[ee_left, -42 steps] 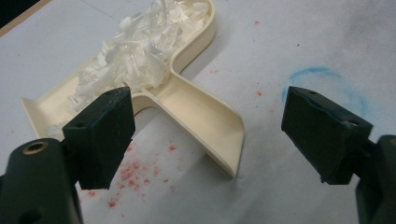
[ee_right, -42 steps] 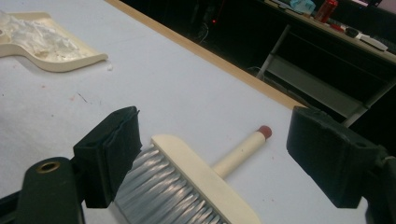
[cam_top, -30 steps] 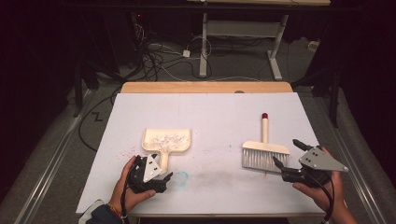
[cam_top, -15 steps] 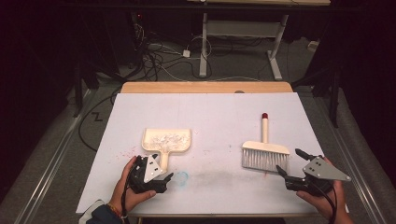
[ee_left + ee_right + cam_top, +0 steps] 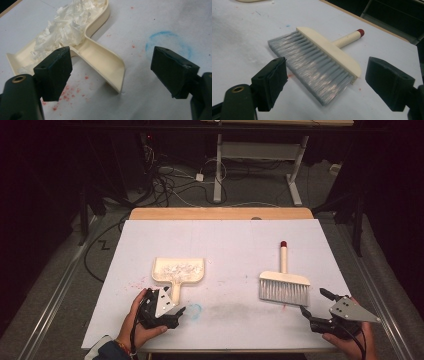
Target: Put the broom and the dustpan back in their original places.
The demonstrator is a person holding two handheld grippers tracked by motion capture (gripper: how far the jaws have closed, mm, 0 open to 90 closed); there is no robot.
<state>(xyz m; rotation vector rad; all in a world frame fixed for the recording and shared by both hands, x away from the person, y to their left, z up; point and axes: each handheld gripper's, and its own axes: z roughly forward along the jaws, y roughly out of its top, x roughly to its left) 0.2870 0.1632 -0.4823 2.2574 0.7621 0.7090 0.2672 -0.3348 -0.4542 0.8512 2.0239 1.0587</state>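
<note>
Dustpan (image 5: 178, 271) with white shreds lies left on your white bench (image 5: 235, 240), brush (image 5: 283, 284) right; both grippers (image 5: 165, 312) (image 5: 315, 306) rest near, jaws spread, empty. Cables (image 5: 170, 180) sprawl on the far floor.

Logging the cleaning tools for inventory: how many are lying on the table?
2. The cream dustpan, holding white shreds, lies left of centre by the left gripper. The brush lies to the right, ahead of the right gripper.

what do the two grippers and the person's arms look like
Both the left gripper and the right gripper are black, each with two blocky jaws, a grey three-cornered plate on top and a black cable. The left wrist wears a beaded bracelet above a dark sleeve.
</note>
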